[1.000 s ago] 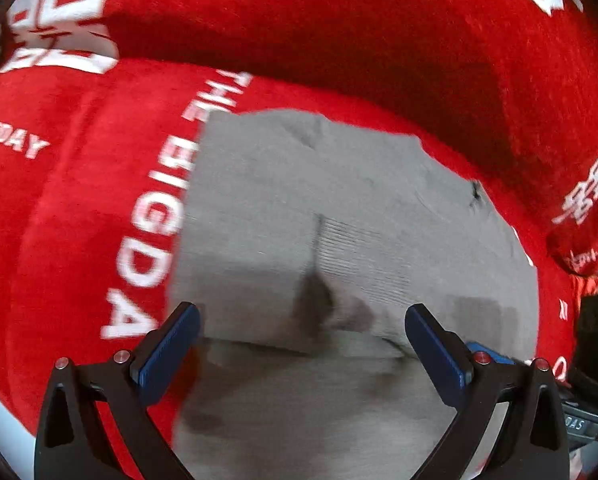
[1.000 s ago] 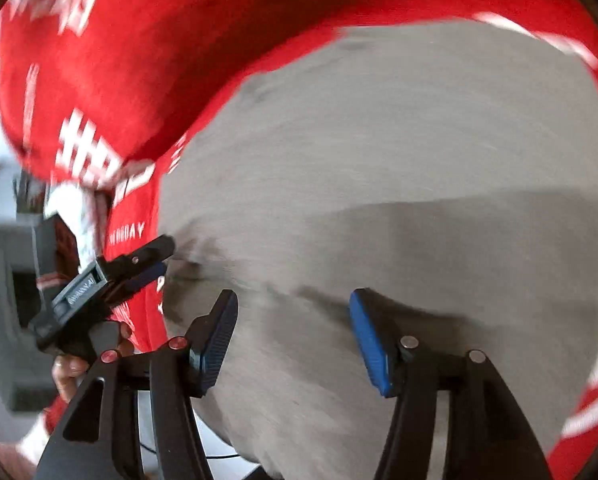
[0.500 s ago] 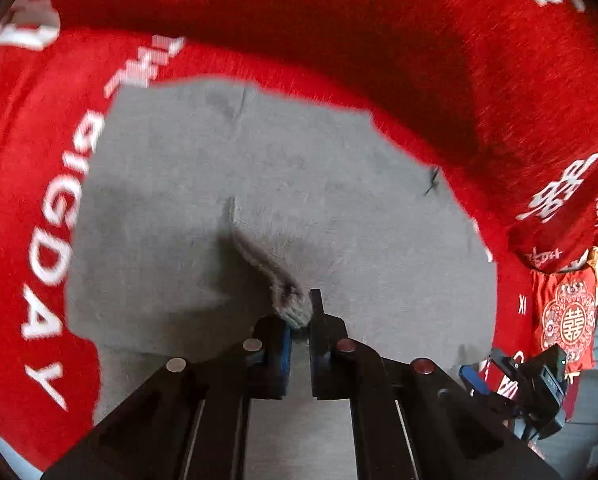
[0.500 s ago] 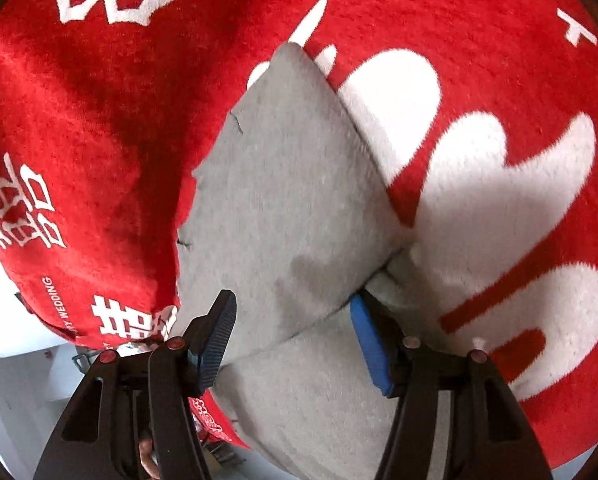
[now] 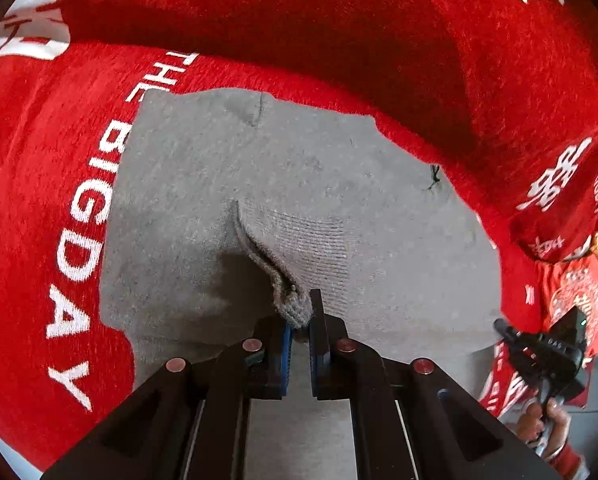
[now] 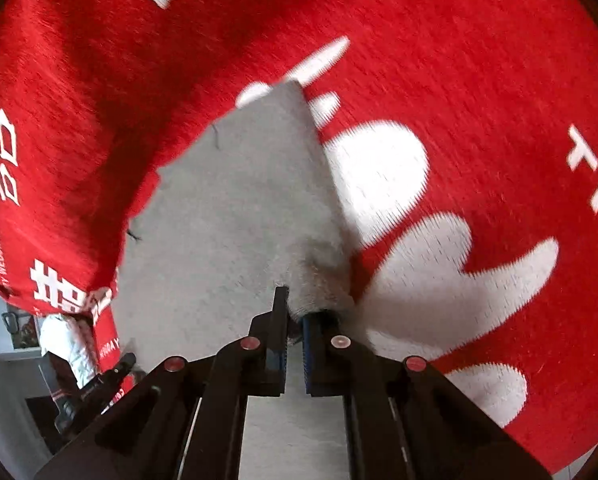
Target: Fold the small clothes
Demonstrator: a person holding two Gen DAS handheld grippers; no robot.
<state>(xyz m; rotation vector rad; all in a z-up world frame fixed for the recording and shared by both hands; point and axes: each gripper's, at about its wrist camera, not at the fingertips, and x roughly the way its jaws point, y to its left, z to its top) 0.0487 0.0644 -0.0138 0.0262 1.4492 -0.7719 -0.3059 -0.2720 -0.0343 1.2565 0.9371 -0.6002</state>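
Your left gripper's (image 5: 299, 326) fingers pinch a raised edge of the grey garment (image 5: 227, 184); your right gripper (image 6: 295, 324) clamps another edge, over the red blanket (image 6: 479, 92).

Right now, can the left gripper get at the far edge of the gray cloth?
Probably not yet: the left gripper is shut on a pinch of the gray cloth; the far edge lies uncovered on the red blanket.

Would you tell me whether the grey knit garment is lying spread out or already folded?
Partly folded: the grey knit garment shows a doubled layer whose edge the left claw pinches.
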